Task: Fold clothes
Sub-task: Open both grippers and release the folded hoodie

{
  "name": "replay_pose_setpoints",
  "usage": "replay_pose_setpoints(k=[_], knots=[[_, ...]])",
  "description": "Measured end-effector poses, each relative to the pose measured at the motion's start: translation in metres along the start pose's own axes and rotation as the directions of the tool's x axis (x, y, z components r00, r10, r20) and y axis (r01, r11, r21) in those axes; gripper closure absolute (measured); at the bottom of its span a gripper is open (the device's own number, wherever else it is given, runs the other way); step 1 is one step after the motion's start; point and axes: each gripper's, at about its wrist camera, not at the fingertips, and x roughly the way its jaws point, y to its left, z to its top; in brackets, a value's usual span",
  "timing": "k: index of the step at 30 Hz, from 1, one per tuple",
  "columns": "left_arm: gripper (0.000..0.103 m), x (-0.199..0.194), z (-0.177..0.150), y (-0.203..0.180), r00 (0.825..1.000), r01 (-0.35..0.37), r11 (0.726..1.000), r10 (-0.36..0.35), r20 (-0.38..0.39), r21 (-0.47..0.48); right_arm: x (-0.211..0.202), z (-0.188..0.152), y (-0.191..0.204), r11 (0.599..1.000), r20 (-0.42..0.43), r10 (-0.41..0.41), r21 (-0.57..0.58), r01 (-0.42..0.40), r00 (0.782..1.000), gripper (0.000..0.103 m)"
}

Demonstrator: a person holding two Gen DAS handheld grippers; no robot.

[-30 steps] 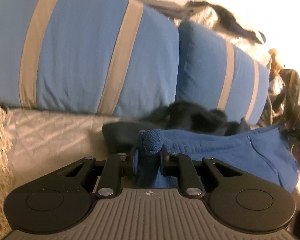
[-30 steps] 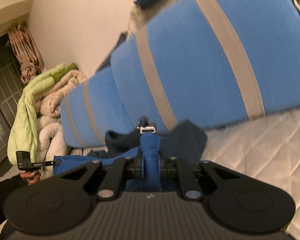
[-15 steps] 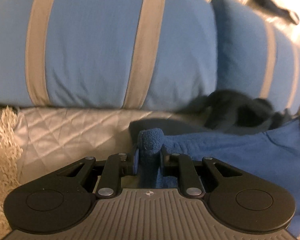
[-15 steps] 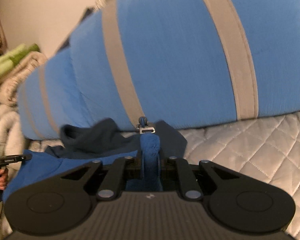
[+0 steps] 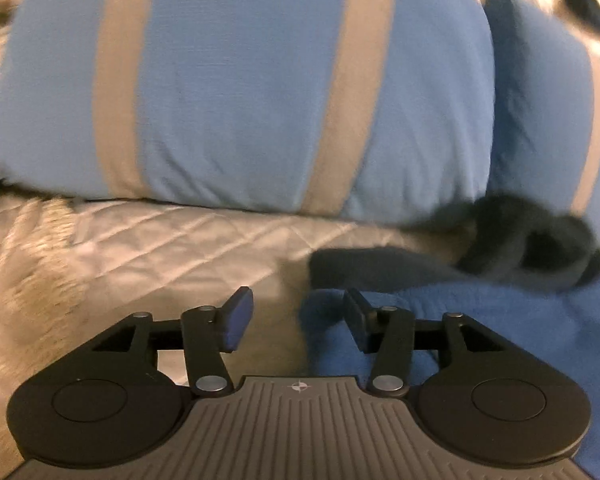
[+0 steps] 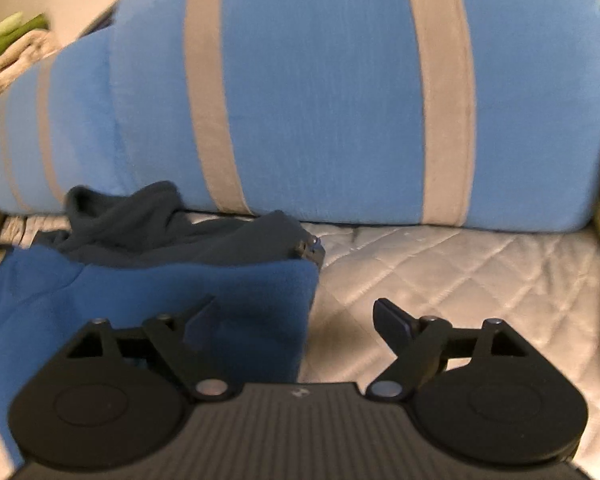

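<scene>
In the left wrist view, the left gripper [image 5: 298, 322] is seen spread wide, with nothing between its pads. The blue fleece garment [image 5: 480, 320] lies to the right of it: a rounded corner of the cloth sits just inside the right-hand finger, while the left-hand finger [image 5: 238, 318] hangs over bare bedding. A darker navy garment [image 5: 380, 270] is spread just beyond the blue one, and a twisted black piece [image 5: 528, 240] is bunched against the pillows further right. The blue fleece appears to run away rightward from this gripper, though its far end is cut off by the frame.

In the right wrist view, the right gripper [image 6: 296, 322] is likewise spread and empty. Here the blue fleece garment [image 6: 148, 300] lies to the left, its straight edge running from near the tool body up to a squared corner, and the left-hand finger [image 6: 198, 322] is set over the cloth. A metal zip pull [image 6: 312, 246] shows at the corner of the navy garment [image 6: 172, 232]. Each gripper is thus placed at one end of the garment's near edge, neither clearly nearer.

The surface is a pale quilted bedspread [image 6: 460, 280], soft and yielding. Two blue pillows with grey stripes [image 6: 340, 100] close off the back, and heaped bedding [image 6: 8, 44] is glimpsed at the far left beneath a plain wall.
</scene>
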Motion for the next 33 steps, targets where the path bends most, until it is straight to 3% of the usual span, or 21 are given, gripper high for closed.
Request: replay_pose_setpoints(k=[3, 5, 7, 10, 12, 14, 17, 20, 24, 27, 33], knots=[[0.05, -0.046, -0.001, -0.01, 0.998, 0.032, 0.999, -0.034, 0.049, 0.028, -0.043, -0.013, 0.005, 1.0, 0.044, -0.009, 0.013, 0.008, 0.999, 0.012], [0.041, -0.074, -0.009, -0.026, 0.995, 0.066, 0.993, -0.072, 0.069, 0.094, -0.068, -0.021, 0.014, 0.998, 0.072, 0.051, 0.037, -0.053, 0.996, 0.012], [0.039, -0.094, -0.021, -0.047, 0.991, 0.118, 0.981, -0.127, 0.05, 0.151, -0.084, -0.031, 0.035, 0.992, 0.077, 0.12, 0.036, -0.123, 0.99, 0.012], [0.039, -0.104, -0.042, -0.073, 0.979, 0.204, 0.965, -0.206, -0.002, 0.163, -0.096, -0.042, 0.068, 0.98, 0.059, 0.197, 0.01, -0.198, 0.979, 0.012], [0.039, -0.096, -0.055, -0.086, 0.978, 0.208, 0.961, -0.204, -0.042, 0.181, -0.084, -0.052, 0.09, 0.986, 0.007, 0.159, -0.046, -0.159, 0.987, 0.012], [0.035, -0.078, -0.069, -0.093, 0.984, 0.171, 0.968, -0.157, -0.09, 0.185, -0.06, -0.064, 0.098, 0.995, -0.05, 0.071, -0.073, -0.074, 0.996, 0.012], [0.033, -0.056, -0.082, -0.084, 0.979, 0.182, 0.98, -0.172, -0.11, 0.084, -0.025, -0.081, 0.078, 0.998, -0.087, 0.056, 0.047, -0.052, 0.995, 0.01], [0.033, -0.049, -0.087, -0.071, 0.975, 0.209, 0.978, -0.209, -0.077, -0.016, -0.014, -0.091, 0.068, 0.993, -0.057, 0.06, 0.11, -0.053, 0.997, 0.005], [0.033, -0.067, -0.083, -0.074, 0.98, 0.181, 0.982, -0.185, -0.068, -0.052, -0.032, -0.09, 0.09, 0.999, -0.039, -0.005, 0.031, 0.006, 0.999, 0.0], [0.032, -0.094, -0.081, -0.078, 0.986, 0.153, 0.988, -0.152, -0.067, 0.001, -0.053, -0.09, 0.099, 0.999, -0.023, -0.039, -0.037, 0.038, 0.999, 0.0], [0.031, -0.13, -0.093, -0.073, 0.985, 0.172, 0.976, -0.166, -0.053, 0.137, -0.092, -0.092, 0.112, 0.984, 0.005, -0.097, -0.151, 0.096, 0.995, 0.0]])
